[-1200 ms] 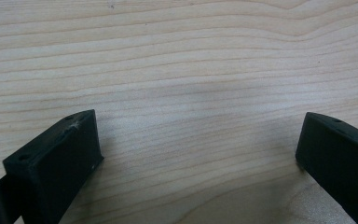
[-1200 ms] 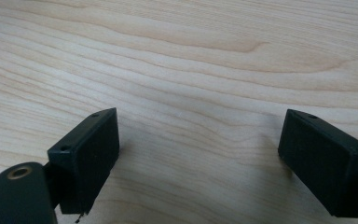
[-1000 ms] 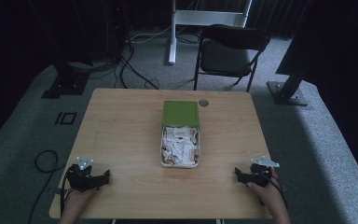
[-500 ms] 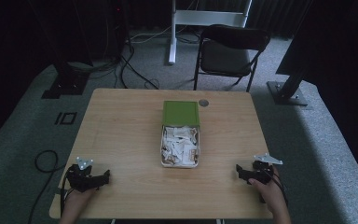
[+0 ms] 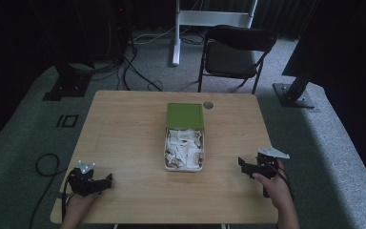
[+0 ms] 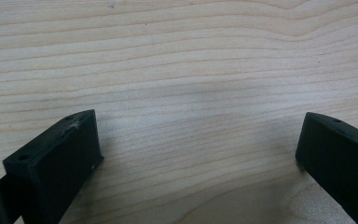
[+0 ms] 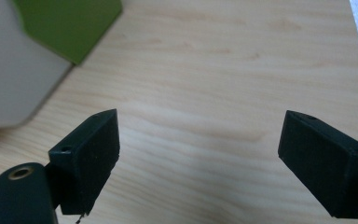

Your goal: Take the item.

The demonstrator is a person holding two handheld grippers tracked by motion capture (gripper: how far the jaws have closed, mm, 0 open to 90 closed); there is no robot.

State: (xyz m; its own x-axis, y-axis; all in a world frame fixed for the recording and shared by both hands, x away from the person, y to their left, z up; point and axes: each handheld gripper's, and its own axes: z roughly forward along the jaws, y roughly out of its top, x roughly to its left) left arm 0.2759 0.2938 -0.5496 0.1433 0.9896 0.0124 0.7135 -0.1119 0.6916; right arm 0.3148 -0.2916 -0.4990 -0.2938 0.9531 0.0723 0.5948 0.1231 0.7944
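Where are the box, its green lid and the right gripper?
box (image 5: 166,148), high view, white left wall.
green lid (image 5: 185,116), high view, lid's middle.
right gripper (image 5: 241,163), high view, between its open fingertips.

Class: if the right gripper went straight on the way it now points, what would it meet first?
Probably the white box with its green lid; the right gripper, jaws open, has only bare table directly ahead.

Tin (image 5: 185,143) mid-table (image 5: 124,124); chair (image 5: 236,52) behind.

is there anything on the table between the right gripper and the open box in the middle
Nothing visible. Bare wood lies between the right gripper and the open box; its jaws stand wide apart with nothing in them. The small round disc sits beyond the green lid.
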